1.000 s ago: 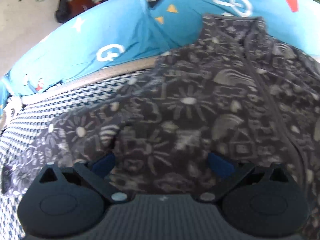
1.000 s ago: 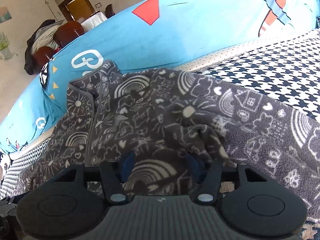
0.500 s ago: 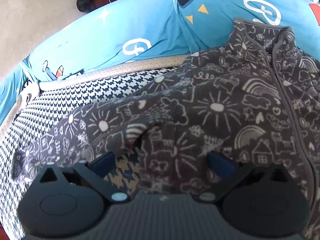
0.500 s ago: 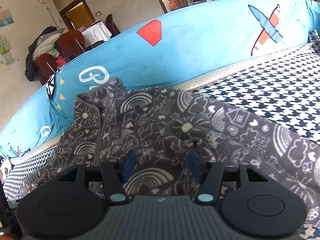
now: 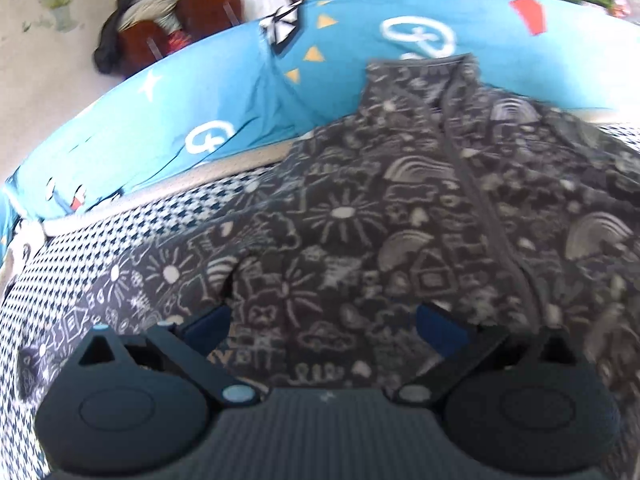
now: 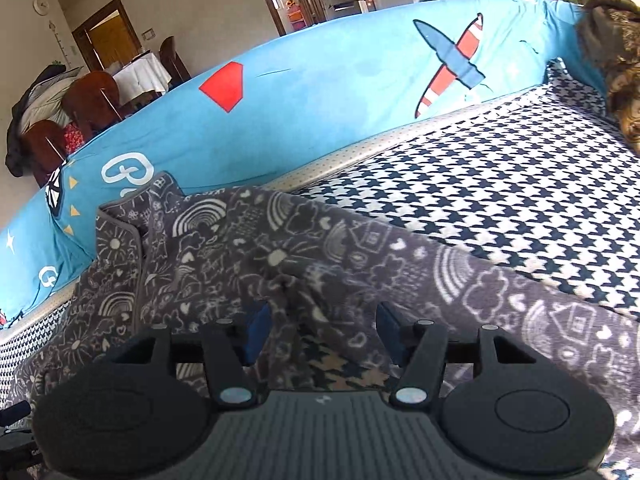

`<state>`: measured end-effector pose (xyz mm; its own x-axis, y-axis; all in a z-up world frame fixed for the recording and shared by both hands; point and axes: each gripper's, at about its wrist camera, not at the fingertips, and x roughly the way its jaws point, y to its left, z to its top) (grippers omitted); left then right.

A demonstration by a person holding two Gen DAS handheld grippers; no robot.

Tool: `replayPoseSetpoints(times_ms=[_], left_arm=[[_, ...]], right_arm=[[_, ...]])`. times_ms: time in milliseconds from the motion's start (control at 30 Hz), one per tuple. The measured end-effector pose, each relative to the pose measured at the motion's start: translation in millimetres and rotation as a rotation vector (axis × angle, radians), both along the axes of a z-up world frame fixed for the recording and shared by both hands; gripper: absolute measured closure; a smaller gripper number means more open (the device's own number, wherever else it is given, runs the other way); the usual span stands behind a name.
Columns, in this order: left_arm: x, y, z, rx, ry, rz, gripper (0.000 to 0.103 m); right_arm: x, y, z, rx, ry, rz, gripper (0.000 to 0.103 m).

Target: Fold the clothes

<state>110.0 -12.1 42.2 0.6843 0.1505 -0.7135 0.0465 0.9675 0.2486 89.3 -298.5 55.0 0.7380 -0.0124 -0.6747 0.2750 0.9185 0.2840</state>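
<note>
We see a grey doodle-print fleece jacket (image 5: 400, 208) spread on the houndstooth sofa seat (image 6: 500, 184). Our left tool (image 5: 320, 320) hangs released above it. Our right tool (image 6: 320, 320) is released too, grasping nothing.

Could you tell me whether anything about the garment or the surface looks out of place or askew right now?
Nothing looks damaged or spilled. The grey patterned fleece jacket lies spread and unfolded on the houndstooth cover, its collar propped against the blue backrest. One sleeve trails out sideways, slightly rumpled near the underarm.
</note>
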Motion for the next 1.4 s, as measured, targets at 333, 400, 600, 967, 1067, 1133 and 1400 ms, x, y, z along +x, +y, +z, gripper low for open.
replayPoseSetpoints(times_ms=[333, 400, 600, 967, 1067, 1133, 1400], left_arm=[[-31, -2, 8, -0.045, 0.012, -0.076, 0.000], [-32, 1, 8, -0.067, 0.019, -0.064, 0.000], [-42, 7, 11, -0.089, 0.010, -0.053, 0.000], [-57, 12, 14, -0.115, 0.006, -0.046, 0.000], [-59, 12, 13, -0.113, 0.009, -0.049, 0.000], [-60, 12, 12, -0.111, 0.009, -0.048, 0.000], [-63, 13, 7, -0.096, 0.016, -0.044, 0.000]], right_arm=[[-58, -45, 4, -0.064, 0.071, -0.143, 0.036], [-70, -58, 3, -0.058, 0.079, -0.187, 0.034], [-103, -98, 5, -0.062, 0.113, -0.324, 0.032], [-146, -167, -5, 0.050, 0.195, -0.572, 0.032], [-144, -171, -15, 0.106, 0.213, -0.586, 0.031], [-141, -170, -16, 0.099, 0.203, -0.594, 0.030], [-125, -156, -14, 0.032, 0.181, -0.513, 0.087]])
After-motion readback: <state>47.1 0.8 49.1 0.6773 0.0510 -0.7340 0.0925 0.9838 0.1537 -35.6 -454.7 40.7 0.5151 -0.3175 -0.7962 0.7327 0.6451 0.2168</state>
